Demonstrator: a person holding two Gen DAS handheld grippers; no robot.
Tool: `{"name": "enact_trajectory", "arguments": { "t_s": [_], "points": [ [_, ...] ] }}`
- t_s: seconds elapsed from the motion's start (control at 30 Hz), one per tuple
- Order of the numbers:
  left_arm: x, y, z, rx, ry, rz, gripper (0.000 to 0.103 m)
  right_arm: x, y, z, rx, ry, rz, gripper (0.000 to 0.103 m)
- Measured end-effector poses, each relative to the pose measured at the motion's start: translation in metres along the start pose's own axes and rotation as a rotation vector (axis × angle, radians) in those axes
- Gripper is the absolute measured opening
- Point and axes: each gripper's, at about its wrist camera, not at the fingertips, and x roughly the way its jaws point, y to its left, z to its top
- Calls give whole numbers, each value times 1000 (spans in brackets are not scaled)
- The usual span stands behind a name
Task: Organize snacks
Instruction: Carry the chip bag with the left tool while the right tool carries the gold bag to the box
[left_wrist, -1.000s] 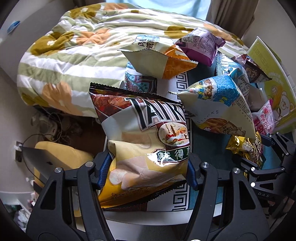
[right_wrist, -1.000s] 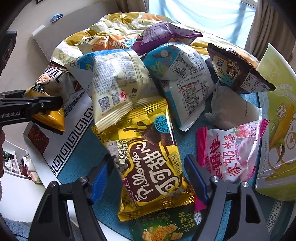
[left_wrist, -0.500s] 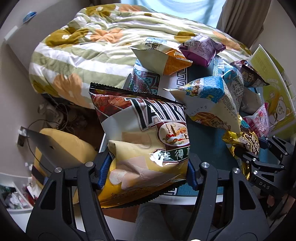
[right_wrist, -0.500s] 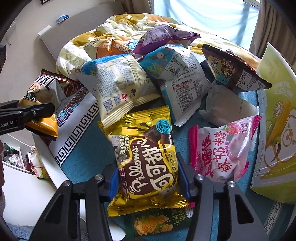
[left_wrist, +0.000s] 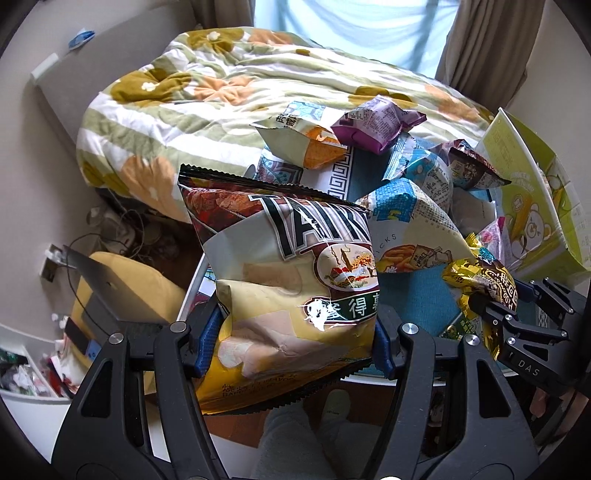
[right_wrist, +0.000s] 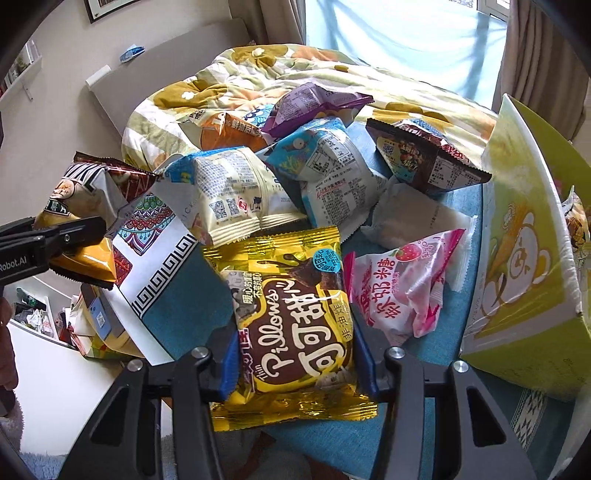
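My left gripper (left_wrist: 291, 339) is shut on a large brown and yellow chip bag (left_wrist: 284, 273) and holds it up over the table's left edge; the bag also shows in the right wrist view (right_wrist: 74, 206). My right gripper (right_wrist: 295, 354) is shut on a gold cocoa snack pack (right_wrist: 291, 314), lifted off the blue tablecloth (right_wrist: 177, 314); the pack also shows in the left wrist view (left_wrist: 480, 280). A pile of snack bags remains on the table: a blue and cream bag (right_wrist: 229, 199), a light blue bag (right_wrist: 332, 166), a purple bag (right_wrist: 310, 107), a dark brown bag (right_wrist: 421, 158), a pink candy bag (right_wrist: 402, 295).
An open yellow-green cardboard box (right_wrist: 524, 258) stands at the table's right side. A bed with a flowered quilt (left_wrist: 221, 96) lies behind the table. Floor clutter, cables and a yellow cushion (left_wrist: 122, 280) lie left of the table.
My right gripper closed on the gold cocoa pack and lifted it off the cloth. My left gripper rose and pulled back with the chip bag.
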Motion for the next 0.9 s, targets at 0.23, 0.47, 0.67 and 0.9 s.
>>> {"name": "enact_trajectory", "arguments": {
  "t_s": [0.23, 0.47, 0.67, 0.9],
  "points": [
    [-22, -12, 0, 0, -36, 1, 61, -22, -2, 7, -11, -49, -10, 47],
    [-44, -39, 9, 27, -87, -21, 61, -45, -11, 10, -17, -89, -46, 47],
    [-63, -70, 21, 69, -141, -50, 61, -65, -23, 19, -38, -133, -115, 47],
    [-80, -119, 40, 135, -196, -122, 61, -101, -55, 23, 12, -204, -149, 47]
  ]
}}
